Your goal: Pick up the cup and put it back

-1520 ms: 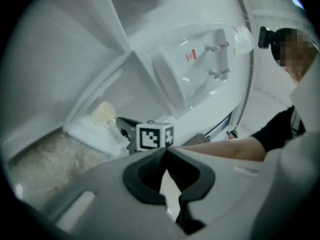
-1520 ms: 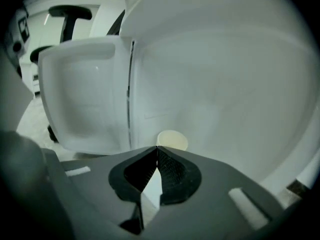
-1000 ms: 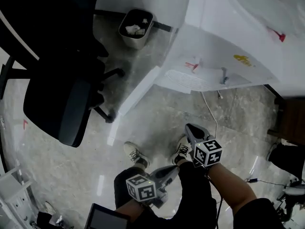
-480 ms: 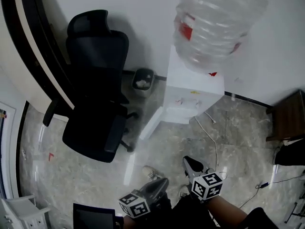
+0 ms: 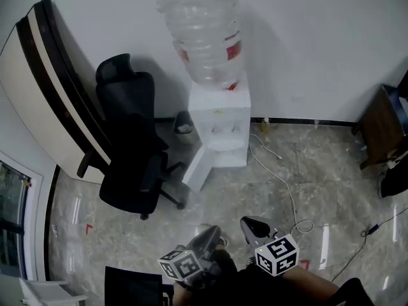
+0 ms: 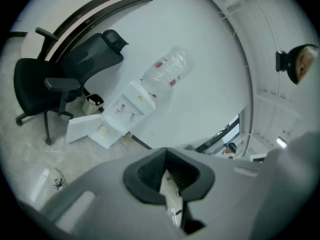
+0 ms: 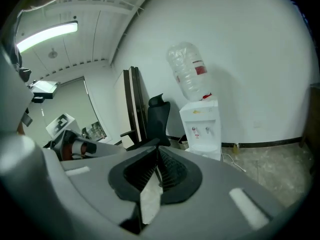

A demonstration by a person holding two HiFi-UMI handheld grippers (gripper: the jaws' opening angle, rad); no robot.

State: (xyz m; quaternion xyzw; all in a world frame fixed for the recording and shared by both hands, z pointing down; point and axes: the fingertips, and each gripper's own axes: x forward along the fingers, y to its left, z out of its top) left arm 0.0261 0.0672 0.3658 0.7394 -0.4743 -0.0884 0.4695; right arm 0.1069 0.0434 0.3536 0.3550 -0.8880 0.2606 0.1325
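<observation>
No cup shows in any view. A white water dispenser (image 5: 218,123) with a clear bottle (image 5: 204,40) on top stands against the far wall, well ahead of both grippers. It also appears in the left gripper view as the dispenser (image 6: 125,109) and in the right gripper view as the dispenser (image 7: 201,126). At the bottom of the head view my left gripper (image 5: 213,233) and right gripper (image 5: 250,222) point toward it. The left gripper (image 6: 166,154) is shut and holds nothing. The right gripper (image 7: 157,151) has just closed a little further; it is shut, with nothing between its jaws.
A black office chair (image 5: 131,152) stands left of the dispenser, with a small waste bin (image 5: 183,123) between them. A white panel (image 5: 201,167) leans open at the dispenser's base. A white cable (image 5: 280,183) runs over the marble floor. A dark cabinet (image 5: 382,126) is at the right.
The head view has swung up from the floor to take in the whole wall; the dispenser now looks smaller and farther. Both grippers have risen and stay low in the view.
</observation>
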